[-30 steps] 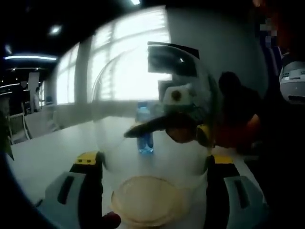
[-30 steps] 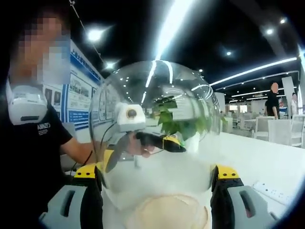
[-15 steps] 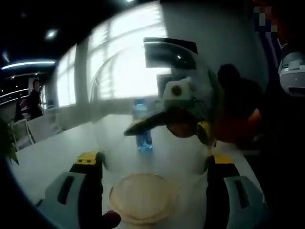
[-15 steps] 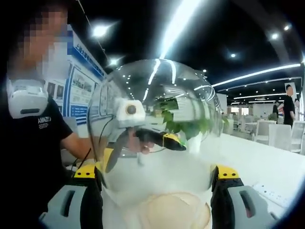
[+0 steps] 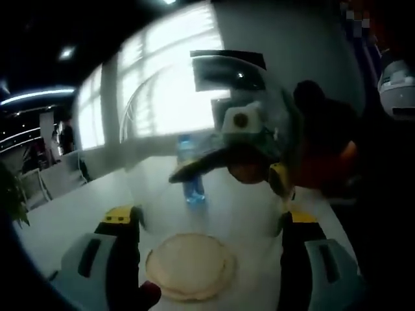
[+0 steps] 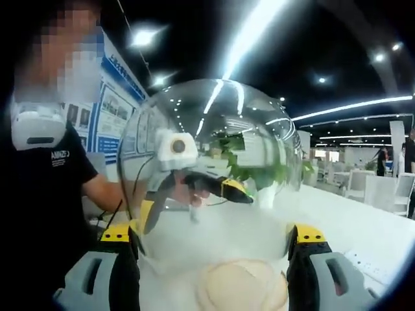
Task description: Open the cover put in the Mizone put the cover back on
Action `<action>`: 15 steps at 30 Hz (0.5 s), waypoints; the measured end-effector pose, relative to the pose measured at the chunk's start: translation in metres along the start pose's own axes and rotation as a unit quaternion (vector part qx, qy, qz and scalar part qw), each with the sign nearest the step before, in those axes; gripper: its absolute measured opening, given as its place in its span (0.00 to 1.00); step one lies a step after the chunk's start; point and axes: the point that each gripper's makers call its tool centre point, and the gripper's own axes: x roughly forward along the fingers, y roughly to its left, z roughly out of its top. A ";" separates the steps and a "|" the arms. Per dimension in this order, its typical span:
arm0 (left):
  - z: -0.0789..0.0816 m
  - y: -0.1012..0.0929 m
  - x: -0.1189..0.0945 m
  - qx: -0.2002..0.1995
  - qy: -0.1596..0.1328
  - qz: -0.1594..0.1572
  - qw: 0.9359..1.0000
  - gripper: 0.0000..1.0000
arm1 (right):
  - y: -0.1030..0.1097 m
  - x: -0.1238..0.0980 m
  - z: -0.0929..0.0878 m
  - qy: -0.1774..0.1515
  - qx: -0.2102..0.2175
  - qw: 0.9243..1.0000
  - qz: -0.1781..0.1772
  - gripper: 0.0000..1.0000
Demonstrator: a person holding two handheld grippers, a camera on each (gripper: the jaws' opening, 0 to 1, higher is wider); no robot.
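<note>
Here, both grippers, left gripper and right gripper, pinch the clear dome cover, blocking the blue bottle on the white table.

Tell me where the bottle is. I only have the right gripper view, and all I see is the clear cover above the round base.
Observer: In the left gripper view, the blue bottle stands upright on the white table, seen through the cover.
Operator: Is it on the base?
Observer: No. The base lies bare, nearer the camera, and the bottle stands on the table beyond it.
Operator: What's behind the bottle?
Observer: A bright window.
</note>
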 end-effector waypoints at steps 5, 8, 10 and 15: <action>-0.001 -0.007 -0.002 0.019 0.008 0.003 1.000 0.76 | 0.008 -0.001 -0.001 0.010 -0.020 1.000 -0.004 0.89; 0.000 -0.008 -0.003 0.014 0.006 0.003 1.000 0.76 | 0.010 -0.002 -0.002 0.009 -0.015 1.000 -0.003 0.89; 0.000 -0.010 -0.004 0.012 0.004 0.004 1.000 0.76 | 0.011 -0.002 -0.003 0.008 -0.012 1.000 -0.003 0.89; 0.001 -0.015 -0.008 0.008 -0.001 0.004 1.000 0.76 | 0.017 -0.001 -0.003 0.004 -0.008 1.000 0.000 0.89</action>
